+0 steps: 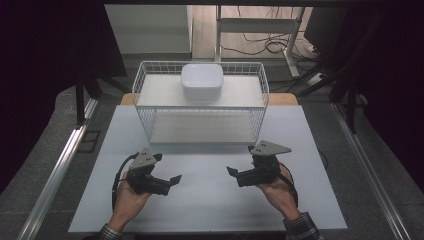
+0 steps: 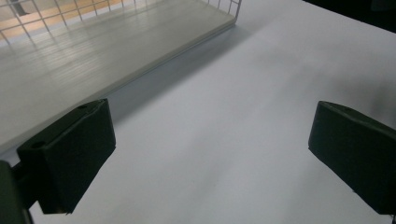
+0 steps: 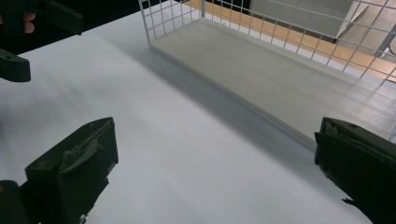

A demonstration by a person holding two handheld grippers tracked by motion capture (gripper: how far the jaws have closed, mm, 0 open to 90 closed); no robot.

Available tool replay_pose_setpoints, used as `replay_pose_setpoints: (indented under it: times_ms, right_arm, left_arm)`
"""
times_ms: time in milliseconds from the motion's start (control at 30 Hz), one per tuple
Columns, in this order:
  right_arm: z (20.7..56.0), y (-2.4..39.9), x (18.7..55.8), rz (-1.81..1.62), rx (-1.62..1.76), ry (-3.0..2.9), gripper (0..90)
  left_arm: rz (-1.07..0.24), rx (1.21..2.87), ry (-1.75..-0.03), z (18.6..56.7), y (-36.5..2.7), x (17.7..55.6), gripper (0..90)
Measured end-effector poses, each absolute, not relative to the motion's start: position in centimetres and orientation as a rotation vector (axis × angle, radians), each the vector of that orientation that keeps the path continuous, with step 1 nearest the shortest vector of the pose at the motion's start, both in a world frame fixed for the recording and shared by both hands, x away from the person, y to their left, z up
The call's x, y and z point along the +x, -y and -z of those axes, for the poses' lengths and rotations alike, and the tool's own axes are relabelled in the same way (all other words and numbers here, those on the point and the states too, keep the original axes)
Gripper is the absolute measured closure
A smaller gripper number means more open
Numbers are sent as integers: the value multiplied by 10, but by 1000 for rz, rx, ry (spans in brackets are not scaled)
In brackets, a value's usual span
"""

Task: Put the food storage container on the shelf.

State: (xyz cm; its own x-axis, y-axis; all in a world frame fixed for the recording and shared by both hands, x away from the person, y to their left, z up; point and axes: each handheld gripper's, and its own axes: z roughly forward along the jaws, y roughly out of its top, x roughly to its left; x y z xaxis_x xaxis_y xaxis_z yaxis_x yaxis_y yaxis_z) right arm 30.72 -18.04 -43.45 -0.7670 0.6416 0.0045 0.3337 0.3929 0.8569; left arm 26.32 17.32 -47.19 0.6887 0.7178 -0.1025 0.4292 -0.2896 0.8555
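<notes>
Two tools over the near half of the white table [image 1: 210,210], nothing held. Left tool [image 1: 171,180] near the near-left part, jaws apart, tips pointing toward the table's middle; left hand [image 1: 129,197] grips it from below, plaid sleeve cut off at the frame bottom. Right tool [image 1: 233,172] opposite it, jaws also apart, held by the right hand [image 1: 278,192]. Both are well apart from the white wire rack [image 1: 200,100] at the far edge. A white lidded container [image 1: 201,81] sits on the rack's upper shelf, centred; its contents are hidden. Lower shelf bare. Surroundings beyond the table are dark, hard to make out.
</notes>
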Motion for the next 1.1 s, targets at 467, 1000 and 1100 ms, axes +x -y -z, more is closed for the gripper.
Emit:
replay_pose_setpoints:
  times_ms: [467, 1000, 1100]
  right_arm:
    - [454, 206, 289, -1251, 877, -2311, 0]
    - [483, 240, 276, -1178, 973, -2300, 0]
    - [489, 243, 275, -1158, 982, -2307, 0]
  left_arm:
    - [-382, 1947, -963, 499, -190, 242, 3]
    - [-343, 1977, -1021, 524, -197, 228, 1]
    - [-340, 2005, -1028, 529, -194, 228, 0]
